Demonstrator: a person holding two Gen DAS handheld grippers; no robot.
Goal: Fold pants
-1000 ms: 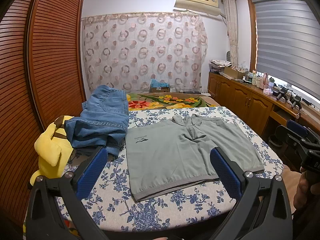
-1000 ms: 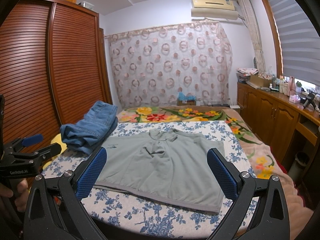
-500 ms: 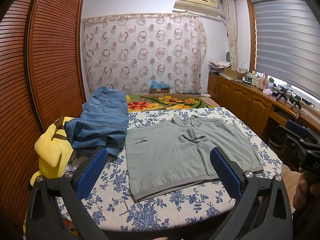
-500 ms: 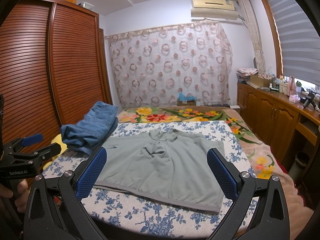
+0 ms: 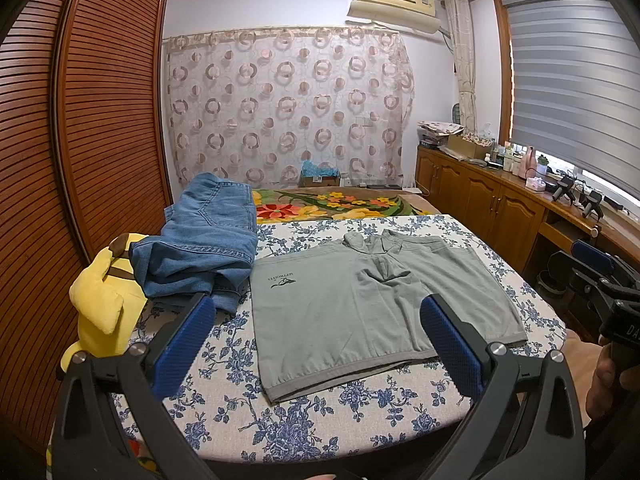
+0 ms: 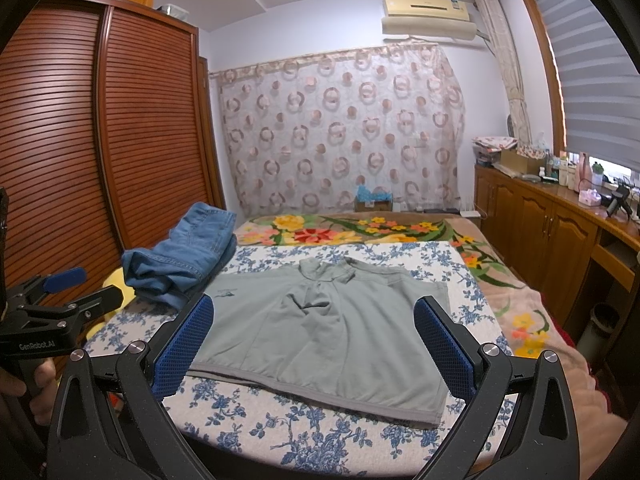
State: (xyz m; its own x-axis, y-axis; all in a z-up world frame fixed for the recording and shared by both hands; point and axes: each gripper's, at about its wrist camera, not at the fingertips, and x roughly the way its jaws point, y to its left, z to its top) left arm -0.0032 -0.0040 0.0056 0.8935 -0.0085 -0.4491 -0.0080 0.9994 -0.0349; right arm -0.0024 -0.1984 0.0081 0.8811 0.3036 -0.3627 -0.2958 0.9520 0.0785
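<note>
Grey-green pants lie spread flat on the blue-flowered bed cover, waistband far, hems near. My left gripper hovers open above the near edge of the bed, in front of the pants, nothing between its blue pads. My right gripper is likewise open and holds nothing, held short of the near hem. Each gripper also shows in the other's view: the right gripper at the right edge, the left gripper at the left edge, both held in a hand.
Folded blue jeans sit at the bed's far left on a yellow plush toy. A floral blanket covers the far end. A wooden wardrobe stands left, wooden cabinets with clutter right.
</note>
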